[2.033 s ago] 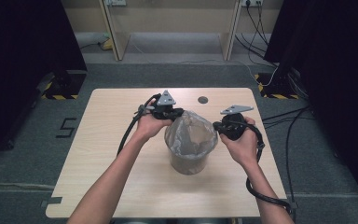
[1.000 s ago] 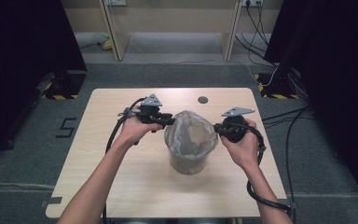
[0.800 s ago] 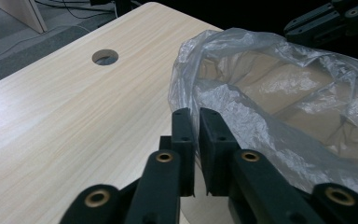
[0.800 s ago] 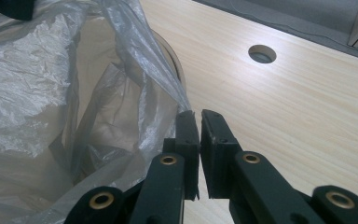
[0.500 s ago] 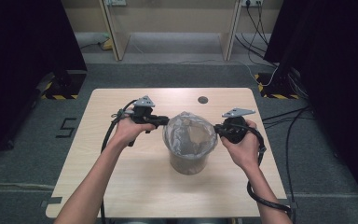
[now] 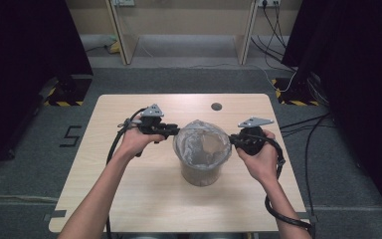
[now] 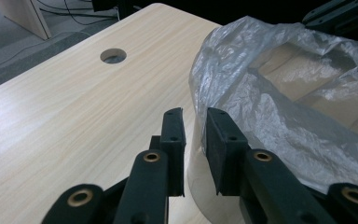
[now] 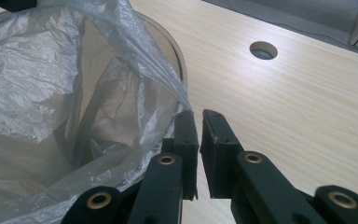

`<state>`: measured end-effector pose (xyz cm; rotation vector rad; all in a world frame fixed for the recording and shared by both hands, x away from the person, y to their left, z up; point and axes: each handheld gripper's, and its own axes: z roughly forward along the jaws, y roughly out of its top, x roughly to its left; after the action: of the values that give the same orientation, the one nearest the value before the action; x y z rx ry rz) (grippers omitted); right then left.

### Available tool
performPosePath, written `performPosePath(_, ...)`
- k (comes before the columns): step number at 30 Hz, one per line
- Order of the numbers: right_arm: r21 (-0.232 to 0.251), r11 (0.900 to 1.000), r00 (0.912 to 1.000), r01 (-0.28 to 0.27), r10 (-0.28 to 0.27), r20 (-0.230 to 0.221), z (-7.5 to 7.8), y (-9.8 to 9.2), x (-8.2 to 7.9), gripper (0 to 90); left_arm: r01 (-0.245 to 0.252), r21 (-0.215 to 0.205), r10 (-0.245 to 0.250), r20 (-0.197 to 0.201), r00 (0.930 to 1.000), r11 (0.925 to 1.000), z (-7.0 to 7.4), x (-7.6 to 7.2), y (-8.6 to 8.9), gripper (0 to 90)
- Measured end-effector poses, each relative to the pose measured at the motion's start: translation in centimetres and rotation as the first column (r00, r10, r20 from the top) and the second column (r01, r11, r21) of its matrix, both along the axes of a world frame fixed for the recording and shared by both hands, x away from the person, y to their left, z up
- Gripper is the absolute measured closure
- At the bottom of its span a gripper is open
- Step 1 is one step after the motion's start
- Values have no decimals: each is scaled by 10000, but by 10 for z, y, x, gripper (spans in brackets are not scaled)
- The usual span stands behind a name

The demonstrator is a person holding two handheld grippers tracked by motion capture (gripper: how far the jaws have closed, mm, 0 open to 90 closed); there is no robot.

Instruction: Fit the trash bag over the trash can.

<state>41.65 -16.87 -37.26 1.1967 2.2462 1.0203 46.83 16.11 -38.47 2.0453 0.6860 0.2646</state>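
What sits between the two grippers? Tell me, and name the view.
The bag-lined bin stands between the left gripper, whose jaws have just been opening with nothing between them, and the right gripper; the high view shows it.

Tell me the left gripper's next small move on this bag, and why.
Probably shift the left gripper sideways onto the bag edge, then close. Its jaws have just been opening and nothing lies between them. The loose film bunches just beside one jaw, above the bin wall, and seems not yet drawn down on that side.
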Motion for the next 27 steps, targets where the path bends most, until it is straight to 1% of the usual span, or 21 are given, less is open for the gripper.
performPosePath(1,16,10000,10000,12,-12,-45,0,-1,0,840,61,88,-61,12,10000,9999,-2,-1,1,757)
performPosePath(6,29,10000,10000,1,0,-97,-1,-2,0,830,-158,-86,157,-129,9998,9998,-5,2,1,721)
performPosePath(8,4,10000,9999,16,-16,-129,-1,-1,0,827,-235,-156,233,-92,9997,9996,-5,4,0,715)
performPosePath(11,-61,10000,9999,4,-5,-131,-1,0,1,823,-328,-139,328,-25,9995,9994,-5,4,-2,708)
performPosePath(12,-67,10000,9998,-2,1,-188,-1,-1,0,815,-392,-145,393,75,9992,9991,-5,4,-3,701)
performPosePath(15,-96,10000,9999,-23,21,-171,-2,-2,-1,802,-500,-192,503,176,9986,9986,-4,3,-3,687)
performPosePath(20,-196,9998,9999,-68,65,-153,0,-3,-3,777,-494,-115,497,321,9982,9987,0,2,-5,676)
performPosePath(23,-134,9999,10000,-21,20,-40,4,-4,-6,772,-457,-113,461,375,9982,9989,2,1,-5,681)
performPosePath(27,-255,9997,10000,-17,15,-42,3,-5,-8,758,-429,111,424,381,9984,9990,2,1,-7,698)
